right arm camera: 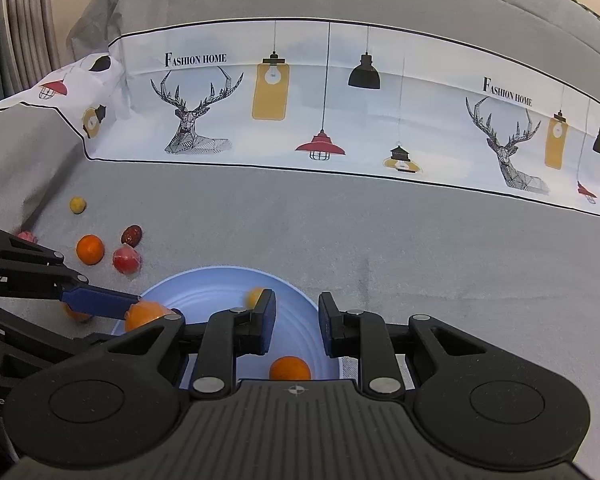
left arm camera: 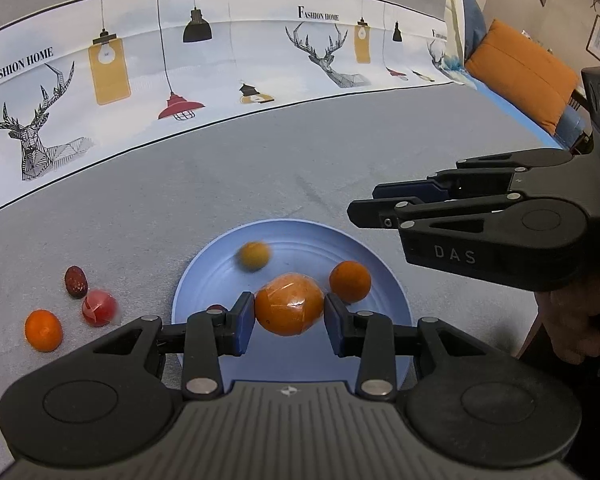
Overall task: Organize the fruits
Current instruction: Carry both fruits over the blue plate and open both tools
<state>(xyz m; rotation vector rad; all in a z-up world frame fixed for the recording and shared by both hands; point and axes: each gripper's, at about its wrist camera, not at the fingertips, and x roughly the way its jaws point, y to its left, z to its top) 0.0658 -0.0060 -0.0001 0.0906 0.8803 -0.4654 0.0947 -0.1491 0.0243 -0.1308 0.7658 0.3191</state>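
Observation:
My left gripper (left arm camera: 289,312) is shut on a plastic-wrapped orange fruit (left arm camera: 289,303) and holds it over the near side of a blue plate (left arm camera: 204,276). On the plate lie a small orange (left arm camera: 349,281) and a blurred yellow fruit (left arm camera: 253,256). My right gripper (right arm camera: 297,320) is open and empty above the plate (right arm camera: 204,284); it shows in the left wrist view (left arm camera: 364,204) at the right. In the right wrist view the wrapped fruit (right arm camera: 145,314) sits against the left gripper's blue pad (right arm camera: 100,300), and the small orange (right arm camera: 289,368) and yellow fruit (right arm camera: 255,295) lie on the plate.
On the grey cloth left of the plate lie an orange (left arm camera: 43,329), a wrapped red fruit (left arm camera: 99,307) and a dark red date (left arm camera: 75,281). The right wrist view adds a small yellow fruit (right arm camera: 77,204) farther left. A printed backdrop (left arm camera: 220,56) stands behind.

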